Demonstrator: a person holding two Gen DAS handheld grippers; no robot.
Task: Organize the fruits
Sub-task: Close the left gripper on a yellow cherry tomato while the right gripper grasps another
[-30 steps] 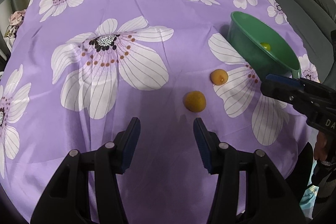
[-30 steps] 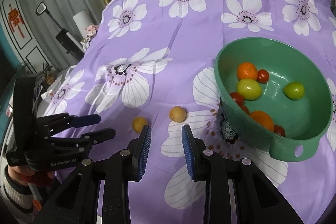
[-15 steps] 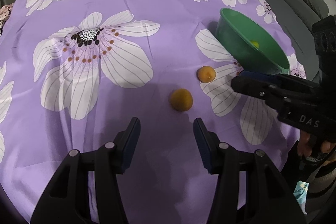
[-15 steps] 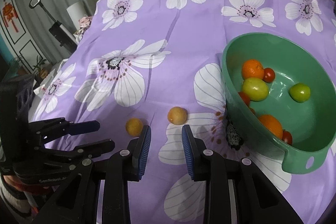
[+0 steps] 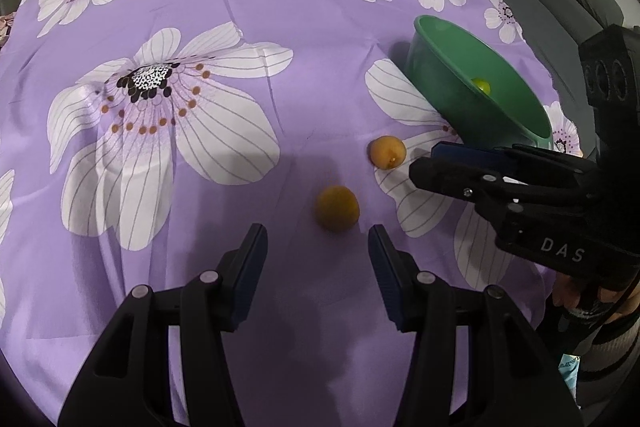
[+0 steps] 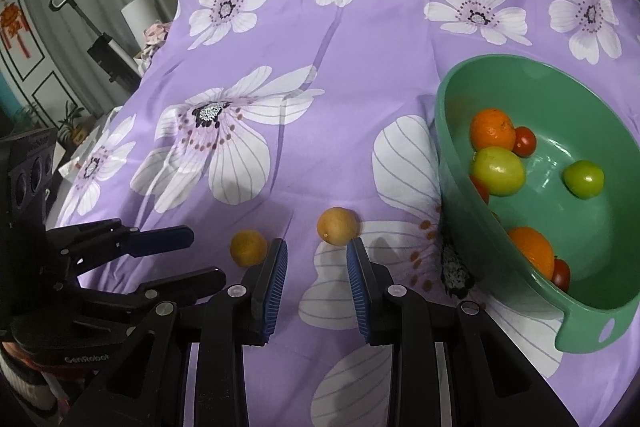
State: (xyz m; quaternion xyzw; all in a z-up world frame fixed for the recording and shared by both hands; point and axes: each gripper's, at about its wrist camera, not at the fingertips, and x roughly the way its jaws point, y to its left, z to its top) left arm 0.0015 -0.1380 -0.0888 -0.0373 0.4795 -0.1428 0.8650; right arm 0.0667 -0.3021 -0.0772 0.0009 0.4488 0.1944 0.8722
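Pickup step: two apricots on the worktop (image 5: 224, 3), left of the green bowl (image 6: 448, 131). My left tool (image 5: 316, 259) is spread and empty just below the nearer apricot (image 5: 336, 207). My right tool (image 6: 316, 267) is narrowly parted and empty (other apricot (image 6: 337, 226) just above). Next: advance, pinch.

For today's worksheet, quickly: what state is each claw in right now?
Left claw: open, holding nothing.
Right claw: open, holding nothing.
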